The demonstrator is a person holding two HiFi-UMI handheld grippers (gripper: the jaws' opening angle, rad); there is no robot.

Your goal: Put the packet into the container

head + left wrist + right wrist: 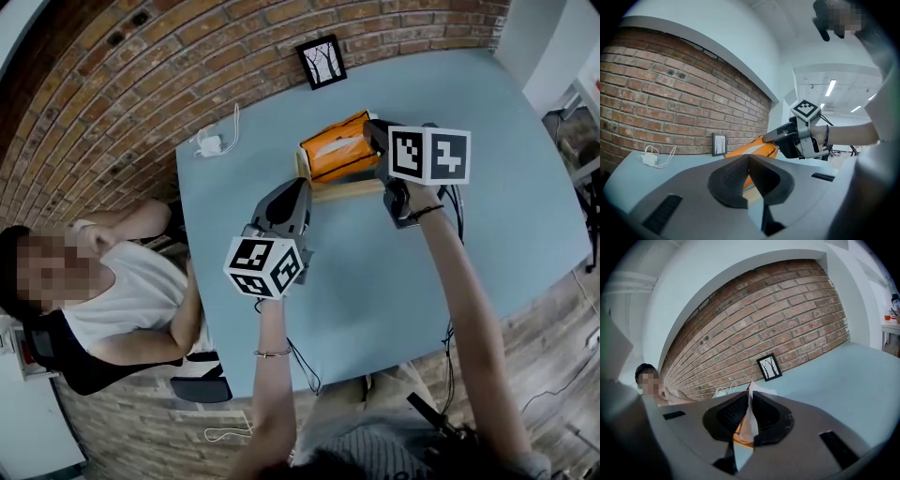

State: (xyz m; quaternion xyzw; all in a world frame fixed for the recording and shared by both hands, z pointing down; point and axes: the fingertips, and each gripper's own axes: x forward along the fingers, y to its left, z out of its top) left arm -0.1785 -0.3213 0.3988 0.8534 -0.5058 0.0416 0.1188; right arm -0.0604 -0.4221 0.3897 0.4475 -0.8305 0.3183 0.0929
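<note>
Brick wall (141,84) backed a pale blue table (487,244). At the far left a person (131,300) in a white top sat against the table's edge. Just right of them, near the wall side of the table, lay a white charger (210,145) with its looped cable.

Next came the left gripper (749,157), pointed toward the container. Its jaws were pressed together at the tips with nothing between them.

Farther along, a small black-framed picture (322,62) stood at the table's far edge. Below it the orange packet (336,148) lay slanted over the light wooden container (347,191), with its lower end by the container's left rim. How deep it sat inside could not be told.

At the right, the right gripper (751,397) reached to the packet's raised end. Its jaws were nipped on the thin white edge of the packet, with orange showing just beneath the pads.
</note>
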